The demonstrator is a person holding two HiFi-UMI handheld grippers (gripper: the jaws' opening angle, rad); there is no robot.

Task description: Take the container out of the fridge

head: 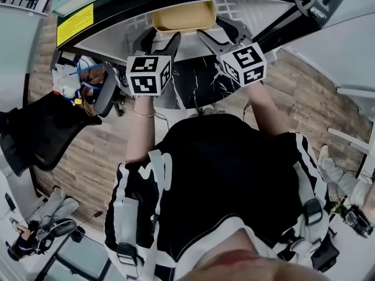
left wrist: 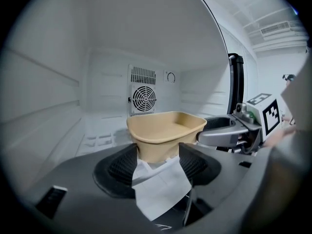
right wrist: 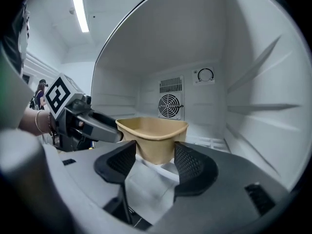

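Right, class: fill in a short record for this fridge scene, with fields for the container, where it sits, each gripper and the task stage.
Object: tan container, open-topped, looks empty
Location: inside the white fridge, in front of the round fan grille
Left gripper: jaws wide apart, container's left end between them
Right gripper: jaws wide apart, container's right end between them
Task stage: container not yet taken out
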